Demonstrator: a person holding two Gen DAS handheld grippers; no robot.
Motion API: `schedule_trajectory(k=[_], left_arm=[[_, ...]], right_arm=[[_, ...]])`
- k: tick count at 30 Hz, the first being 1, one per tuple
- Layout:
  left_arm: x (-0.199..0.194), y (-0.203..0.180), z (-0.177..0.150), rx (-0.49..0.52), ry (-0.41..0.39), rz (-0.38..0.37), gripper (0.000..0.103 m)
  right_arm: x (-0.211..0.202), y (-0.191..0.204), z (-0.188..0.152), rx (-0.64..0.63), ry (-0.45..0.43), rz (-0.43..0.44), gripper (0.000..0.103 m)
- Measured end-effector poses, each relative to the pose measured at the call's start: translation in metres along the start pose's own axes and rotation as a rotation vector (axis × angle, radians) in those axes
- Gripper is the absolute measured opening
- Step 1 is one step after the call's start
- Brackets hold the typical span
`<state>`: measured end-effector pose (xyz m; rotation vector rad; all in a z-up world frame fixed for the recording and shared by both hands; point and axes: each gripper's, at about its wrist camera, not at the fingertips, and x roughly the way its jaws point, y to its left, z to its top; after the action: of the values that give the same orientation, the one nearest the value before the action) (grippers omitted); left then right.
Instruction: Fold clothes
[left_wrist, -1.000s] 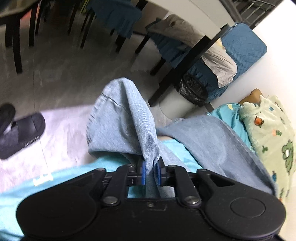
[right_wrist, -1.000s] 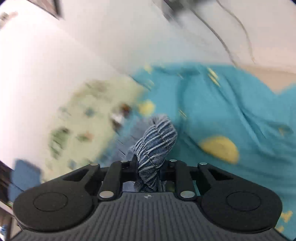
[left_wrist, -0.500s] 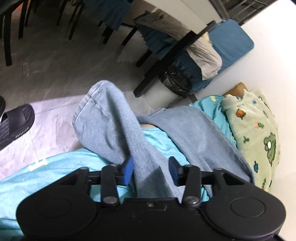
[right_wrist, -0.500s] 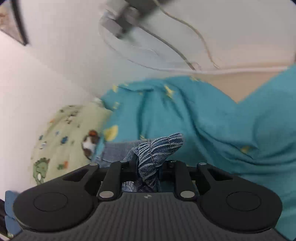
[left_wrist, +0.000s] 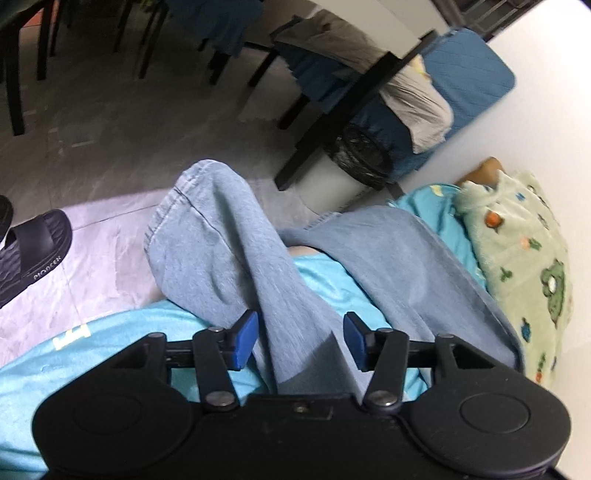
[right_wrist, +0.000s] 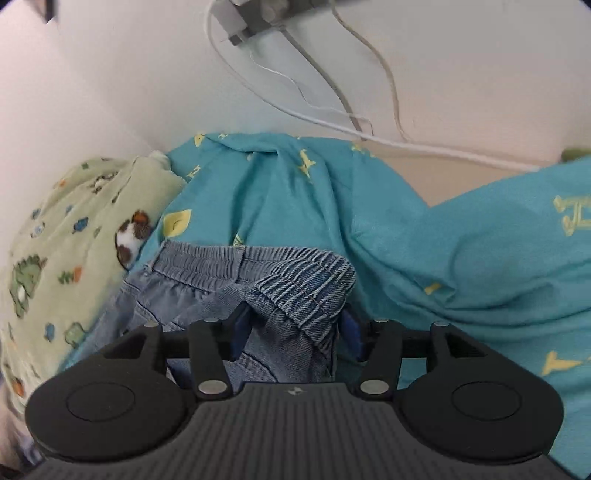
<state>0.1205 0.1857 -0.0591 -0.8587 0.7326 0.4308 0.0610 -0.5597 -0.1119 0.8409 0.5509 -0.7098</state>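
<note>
Letting go at both ends, you have your left gripper (left_wrist: 300, 341) opening with a leg of the jeans (left_wrist: 229, 258) loose between its pads, and your right gripper (right_wrist: 293, 332) opening around the elastic waistband (right_wrist: 295, 273); neither pinches now. Jeans lie on the teal bedsheet (right_wrist: 461, 266), legs draped over its floor-side edge, waistband near the green blanket (right_wrist: 66, 229); I judge one fold laid, more left; only container, a bin (left_wrist: 354, 162) on the floor, contents hidden.
</note>
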Motion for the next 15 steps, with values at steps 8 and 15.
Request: schedule_trajectory(k=[8,15], left_arm=[[-0.007,-0.008,0.009,0.046,-0.057,-0.049,0.005],[-0.056,-0.012,0.024,0.055,-0.170,-0.271,0.004]], right_arm=[[-0.002,0.019,-0.005,-0.099,-0.035,-0.068,0.055],[0.003,0.010,-0.004,-0.055,-0.007,-0.055,0.056]])
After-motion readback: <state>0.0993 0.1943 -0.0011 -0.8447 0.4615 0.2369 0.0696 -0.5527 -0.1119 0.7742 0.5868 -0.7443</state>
